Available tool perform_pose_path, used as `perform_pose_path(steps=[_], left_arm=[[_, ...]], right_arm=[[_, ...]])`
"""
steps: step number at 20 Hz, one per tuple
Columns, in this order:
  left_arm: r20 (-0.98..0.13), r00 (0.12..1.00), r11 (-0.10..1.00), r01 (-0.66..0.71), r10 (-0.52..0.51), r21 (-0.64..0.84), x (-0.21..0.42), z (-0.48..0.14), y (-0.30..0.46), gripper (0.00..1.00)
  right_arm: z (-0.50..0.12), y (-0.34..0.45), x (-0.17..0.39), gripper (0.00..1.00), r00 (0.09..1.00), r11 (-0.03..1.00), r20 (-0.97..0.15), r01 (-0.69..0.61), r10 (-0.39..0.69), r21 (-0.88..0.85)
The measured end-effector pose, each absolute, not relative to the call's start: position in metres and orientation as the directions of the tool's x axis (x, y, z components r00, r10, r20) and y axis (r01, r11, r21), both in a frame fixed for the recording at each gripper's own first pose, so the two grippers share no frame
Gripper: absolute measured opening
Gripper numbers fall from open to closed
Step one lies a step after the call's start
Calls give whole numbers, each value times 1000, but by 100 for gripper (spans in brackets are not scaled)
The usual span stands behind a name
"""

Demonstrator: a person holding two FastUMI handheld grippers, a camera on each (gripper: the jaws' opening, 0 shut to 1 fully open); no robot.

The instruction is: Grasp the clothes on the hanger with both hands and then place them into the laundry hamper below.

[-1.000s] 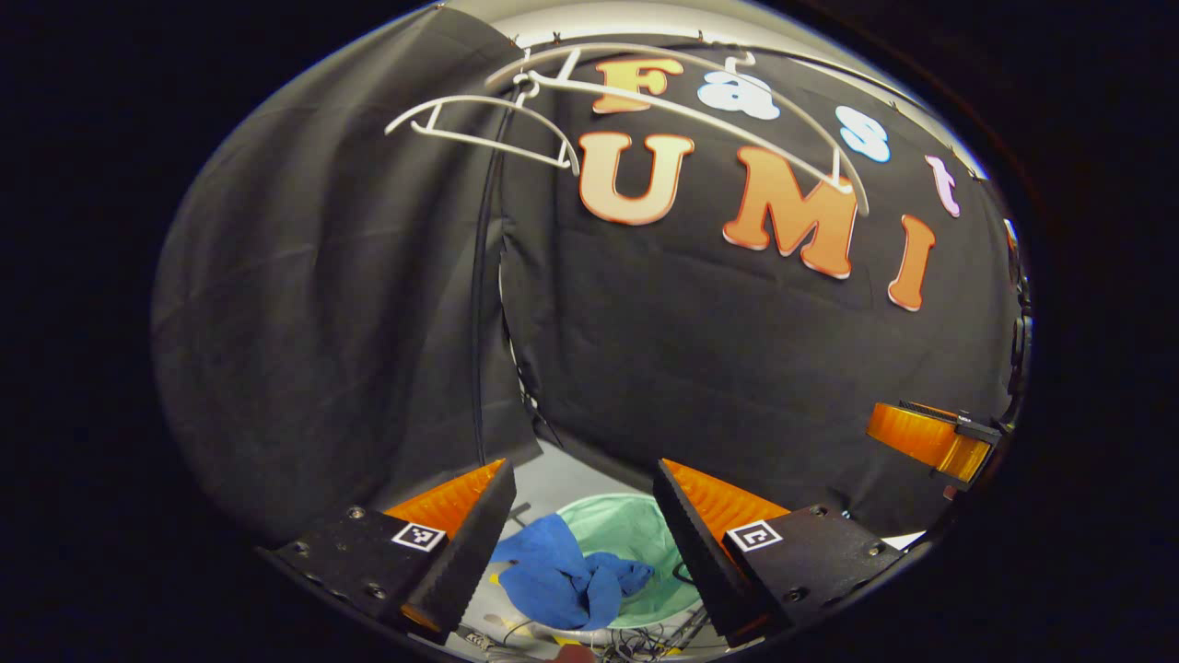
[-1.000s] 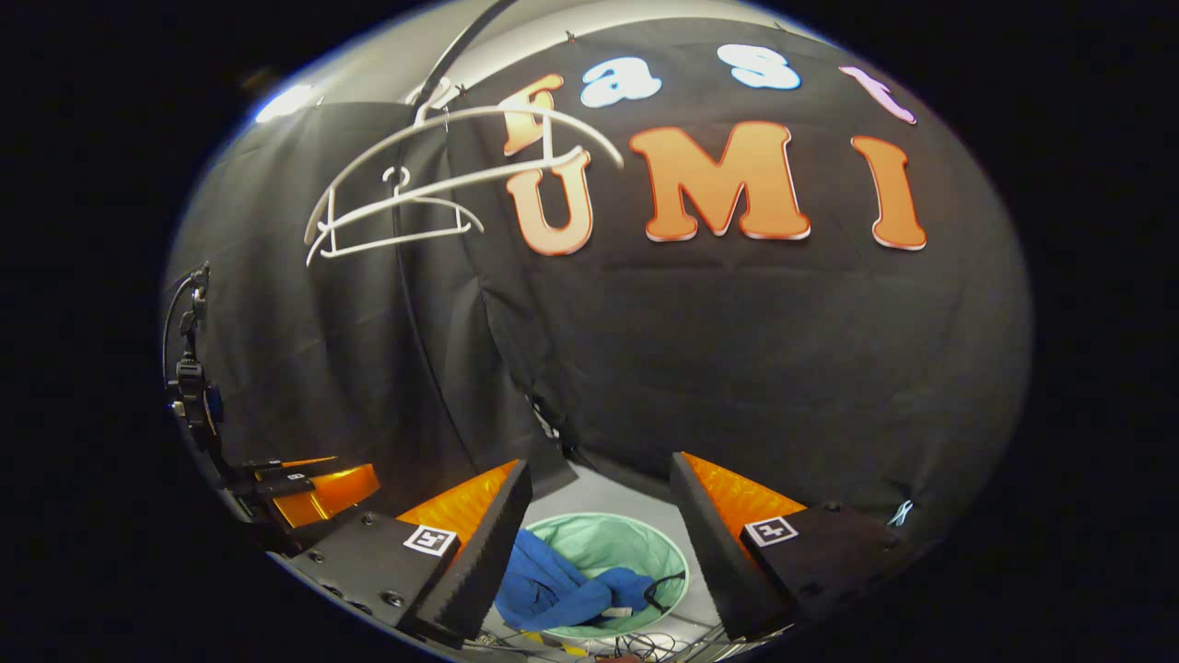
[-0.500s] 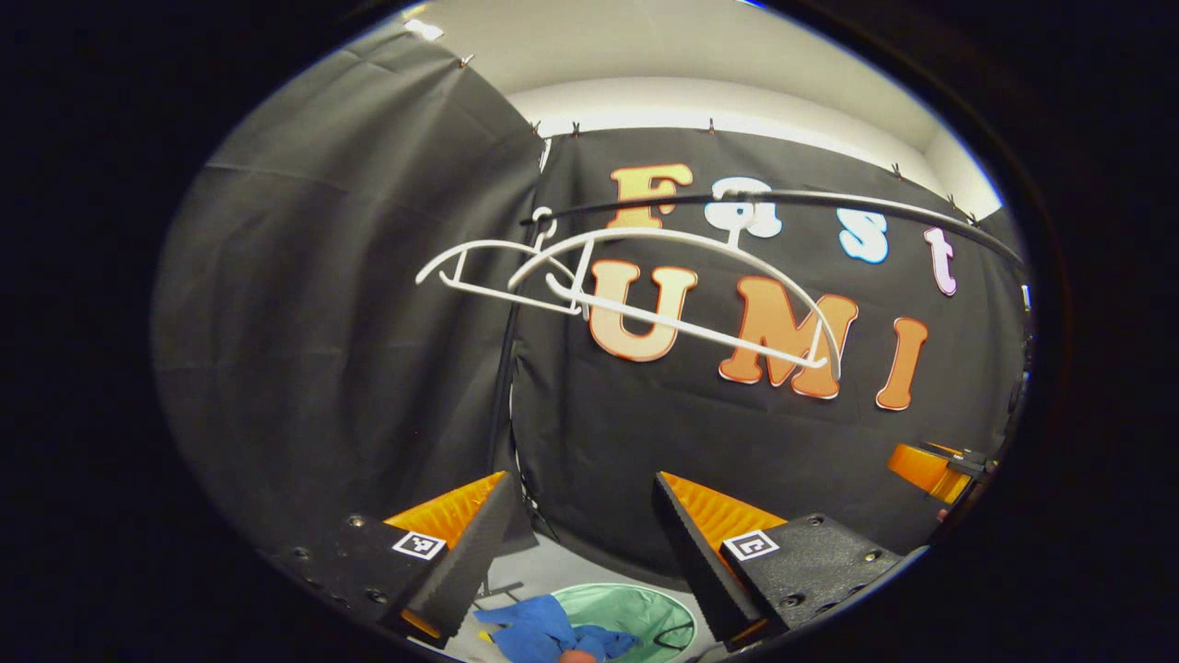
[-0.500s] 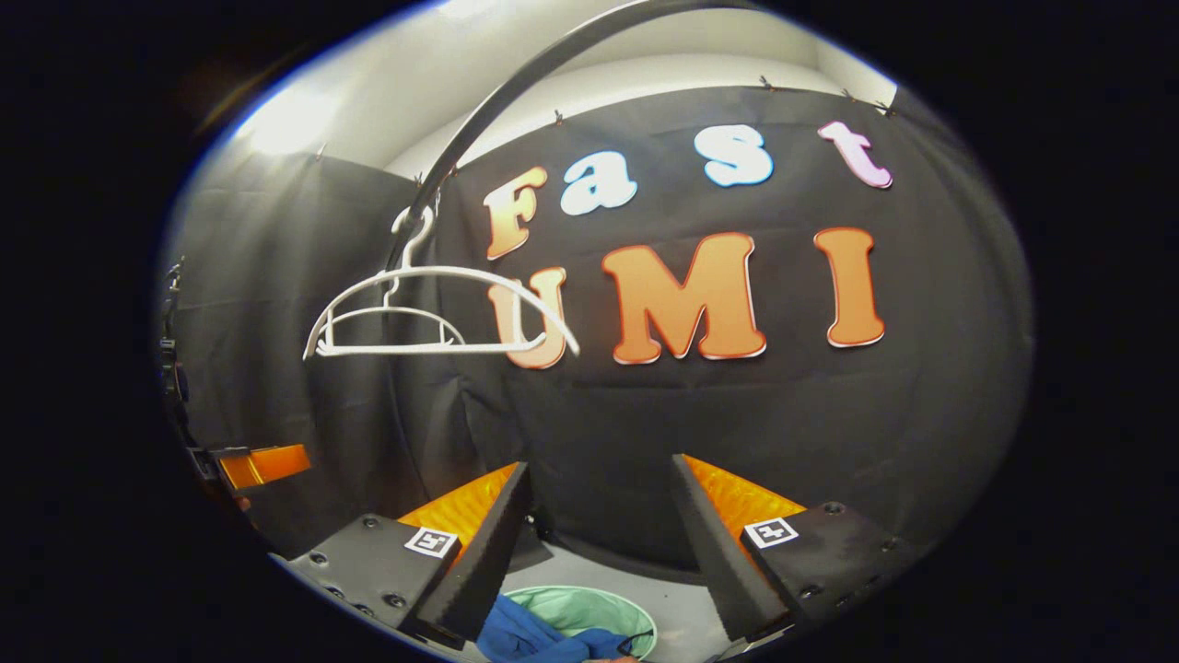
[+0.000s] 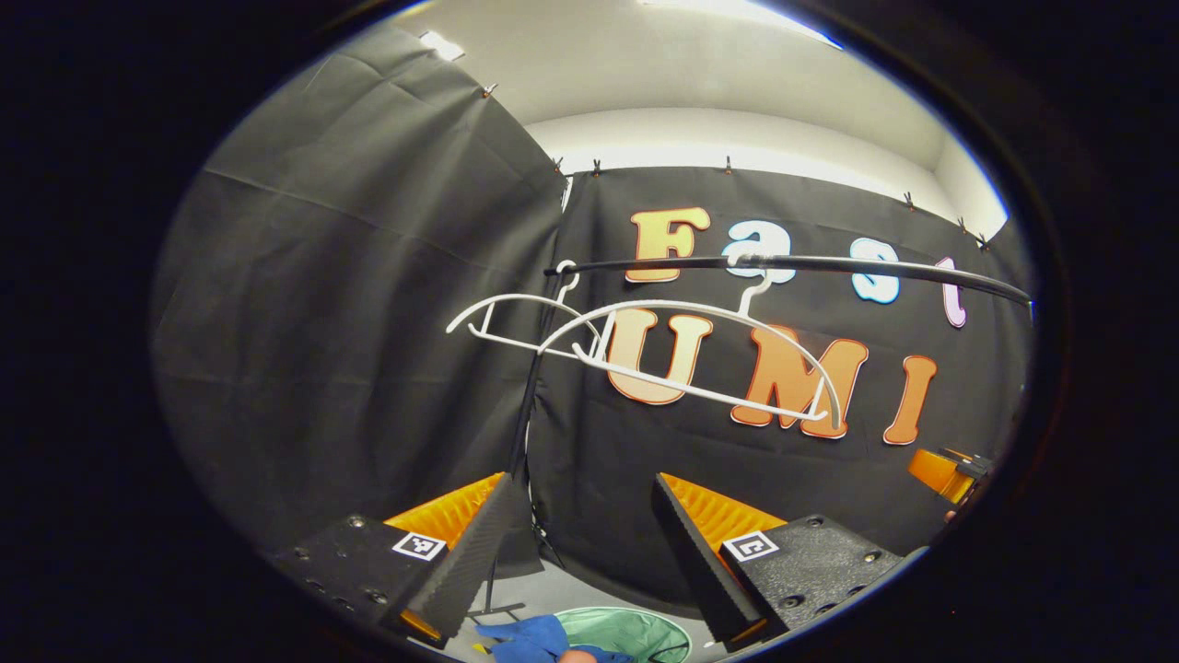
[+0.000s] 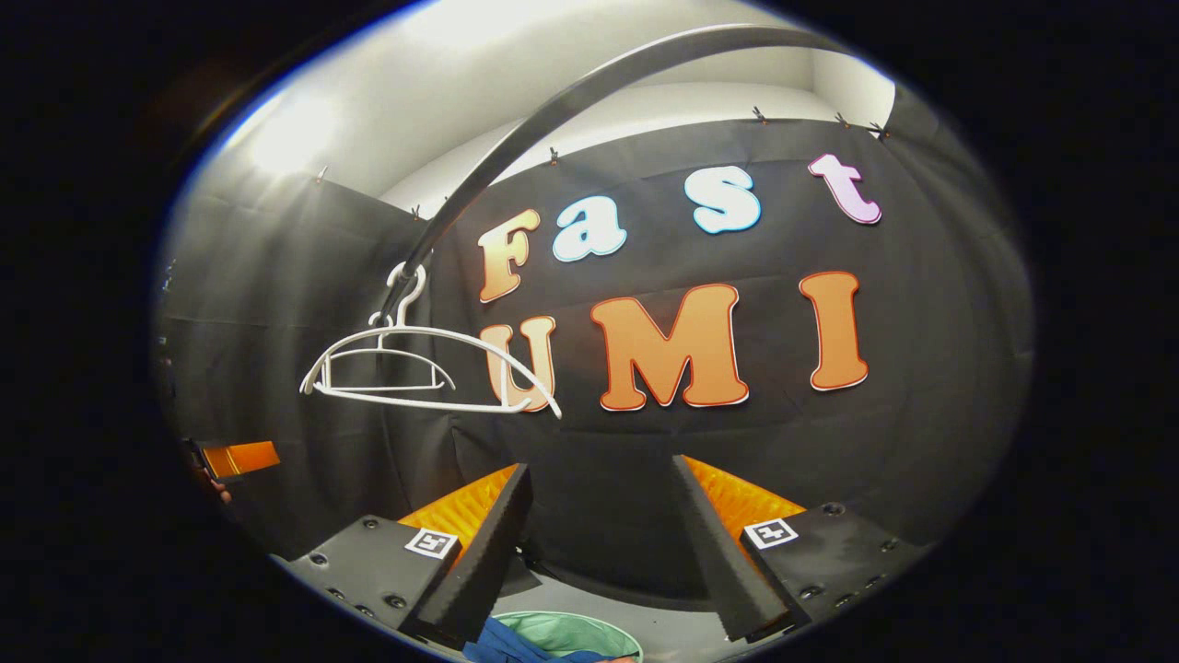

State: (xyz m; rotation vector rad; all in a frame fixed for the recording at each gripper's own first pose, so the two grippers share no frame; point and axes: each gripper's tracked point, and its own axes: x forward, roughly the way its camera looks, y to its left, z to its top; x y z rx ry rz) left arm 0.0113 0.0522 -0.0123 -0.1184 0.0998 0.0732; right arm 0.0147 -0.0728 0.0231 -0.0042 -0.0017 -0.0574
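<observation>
Black cloth walls under a pale ceiling, crossed by a dark rail [image 5: 829,265] with two bare white hangers [image 5: 700,350] hooked on it. Low at the bottom edge, cut off: a green hamper [image 5: 636,631] on grey floor, holding crumpled blue clothes [image 5: 525,637], mostly hidden behind the fingers. Left gripper [image 5: 580,543] spread wide, holding nothing. Right gripper [image 6: 599,543] likewise wide and empty, above the same hamper [image 6: 571,633] and blue clothes [image 6: 493,645]. Hangers [image 6: 414,368] up to its left. Other gripper's far edge [image 6: 235,458] barely visible, state unclear there.
</observation>
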Motion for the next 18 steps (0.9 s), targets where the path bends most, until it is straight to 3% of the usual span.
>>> perform_pose_path(steps=[2, 3, 9, 10, 18], left_arm=[[-93, 994, 992, -64, 55, -104, 14, -7, 51, 94], [-90, 995, 994, -55, 46, -94, 17, -4, 51, 91], [-85, 996, 997, 30, -36, -73, 27, 8, 38, 91], [-86, 995, 997, 36, -42, -66, 27, 7, 36, 94], [-91, 996, 997, 13, -19, -73, 12, 1, 29, 91]], right_arm=[[24, -66, 14, 97, 998, 998, 4, 63, -63, -6], [23, -63, 14, 100, 998, 998, 4, 64, -64, 0], [24, -62, 9, 97, 995, 995, 20, 98, -99, 24], [24, -63, 8, 98, 994, 994, 20, 103, -104, 26], [23, -68, -3, 100, 997, 996, 3, 72, -72, 48]])
